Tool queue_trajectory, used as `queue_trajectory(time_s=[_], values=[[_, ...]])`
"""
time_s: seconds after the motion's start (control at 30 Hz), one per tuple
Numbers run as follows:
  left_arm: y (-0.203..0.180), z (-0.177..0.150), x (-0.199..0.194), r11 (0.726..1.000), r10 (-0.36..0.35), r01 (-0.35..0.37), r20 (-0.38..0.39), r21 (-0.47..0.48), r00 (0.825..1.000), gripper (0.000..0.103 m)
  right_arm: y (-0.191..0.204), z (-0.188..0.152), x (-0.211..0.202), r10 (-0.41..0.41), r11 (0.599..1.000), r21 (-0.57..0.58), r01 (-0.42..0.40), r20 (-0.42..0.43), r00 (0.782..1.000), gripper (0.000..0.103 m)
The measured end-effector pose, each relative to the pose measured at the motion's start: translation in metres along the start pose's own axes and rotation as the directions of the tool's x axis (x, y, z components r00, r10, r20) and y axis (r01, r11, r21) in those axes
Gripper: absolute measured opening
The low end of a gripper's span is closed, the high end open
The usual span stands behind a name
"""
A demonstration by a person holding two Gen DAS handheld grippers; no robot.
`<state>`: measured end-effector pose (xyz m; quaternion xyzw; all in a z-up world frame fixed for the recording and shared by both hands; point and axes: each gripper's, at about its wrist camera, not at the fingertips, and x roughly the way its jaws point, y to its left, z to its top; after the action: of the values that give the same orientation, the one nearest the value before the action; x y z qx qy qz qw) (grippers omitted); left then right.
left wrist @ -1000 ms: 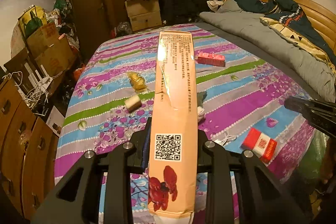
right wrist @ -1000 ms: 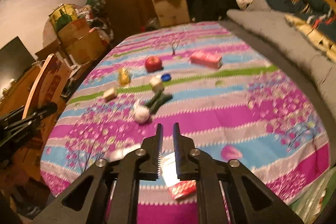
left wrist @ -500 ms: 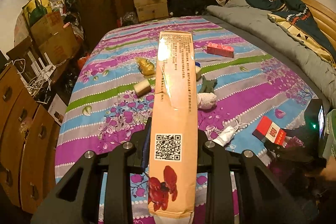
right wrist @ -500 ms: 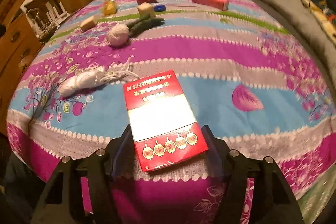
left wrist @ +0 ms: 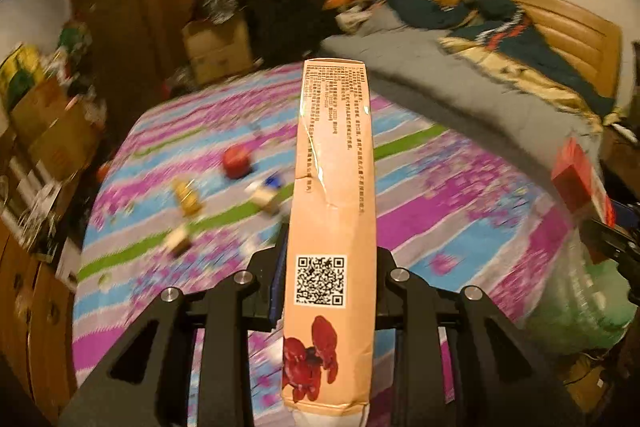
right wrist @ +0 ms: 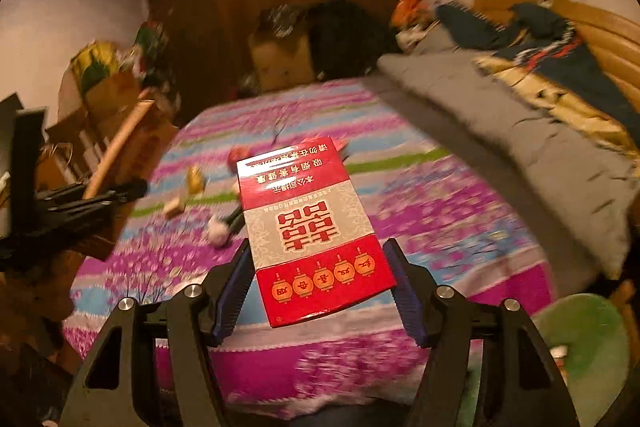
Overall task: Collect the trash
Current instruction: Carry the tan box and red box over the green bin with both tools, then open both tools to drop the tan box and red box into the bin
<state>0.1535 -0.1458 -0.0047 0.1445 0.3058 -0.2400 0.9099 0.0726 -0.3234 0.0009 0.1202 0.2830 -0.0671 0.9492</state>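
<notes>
Disposal is the likely step in hand: both grippers carry trash above the bed (left wrist: 460,211), and a green bag (right wrist: 580,339) sits low at the right edge of the right wrist view.

Left gripper (left wrist: 326,267): fingers clamped on a long peach carton (left wrist: 334,187), which stands along the finger axis and projects far forward. Right gripper (right wrist: 320,287): jaws set wide, pads pressing the two long edges of a flat red packet (right wrist: 308,227), lifted clear of the bedspread.

Procedure, as judged from these views:
- Keep each grip closed until the item is over the bag mouth.
- Lead with the packet; it is nearer the bag.
- Swing the carton slowly, since its overhang could strike the other gripper.

View differences: the left wrist view shows the packet side-on at far right above the bag, confirming it is airborne. The right wrist view shows the carton edge-on at far left, tilted, and a tissue ball (right wrist: 218,229) that the carton hides from the left camera. Remaining litter on the bed is blurred in both.
</notes>
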Motion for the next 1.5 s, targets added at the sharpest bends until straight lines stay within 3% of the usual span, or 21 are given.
queue_trajectory(time_s=[0.13, 0.33, 0.63, 0.7, 0.83, 1.0, 1.13, 1.27, 1.5], values=[[-0.057, 0.026, -0.005, 0.995, -0.081, 0.077, 0.051, 0.062, 0.995, 0.027, -0.043, 0.007, -0.051, -0.090, 0.995, 0.053, 0.088, 0.053, 0.994, 0.066], [-0.145, 0.048, -0.011, 0.965, -0.210, 0.194, 0.075, 0.176, 0.975, 0.027, -0.105, 0.005, -0.124, -0.282, 0.953, 0.134, 0.271, 0.075, 0.956, 0.066], [-0.259, 0.049, -0.014, 0.885, -0.345, 0.310, 0.044, 0.347, 0.938, 0.027, -0.191, -0.031, -0.200, -0.439, 0.862, 0.292, 0.414, 0.023, 0.898, 0.066], [-0.284, 0.047, -0.009, 0.856, -0.377, 0.343, 0.012, 0.386, 0.926, 0.027, -0.205, -0.040, -0.208, -0.463, 0.842, 0.311, 0.441, -0.004, 0.887, 0.066], [-0.322, 0.036, 0.002, 0.776, -0.455, 0.447, -0.095, 0.446, 0.885, 0.027, -0.232, -0.062, -0.222, -0.494, 0.802, 0.356, 0.480, -0.057, 0.868, 0.066], [-0.359, 0.007, 0.012, 0.666, -0.503, 0.546, -0.235, 0.507, 0.832, 0.027, -0.259, -0.090, -0.215, -0.490, 0.761, 0.413, 0.500, -0.139, 0.861, 0.066], [-0.376, -0.015, 0.015, 0.609, -0.503, 0.577, -0.299, 0.544, 0.811, 0.027, -0.273, -0.115, -0.206, -0.465, 0.735, 0.466, 0.493, -0.183, 0.866, 0.066], [-0.386, -0.032, 0.022, 0.584, -0.491, 0.596, -0.345, 0.551, 0.800, 0.028, -0.280, -0.128, -0.197, -0.436, 0.720, 0.510, 0.471, -0.195, 0.878, 0.066], [-0.409, -0.037, 0.036, 0.577, -0.477, 0.620, -0.397, 0.531, 0.784, 0.029, -0.293, -0.133, -0.184, -0.415, 0.709, 0.550, 0.443, -0.183, 0.891, 0.067]])
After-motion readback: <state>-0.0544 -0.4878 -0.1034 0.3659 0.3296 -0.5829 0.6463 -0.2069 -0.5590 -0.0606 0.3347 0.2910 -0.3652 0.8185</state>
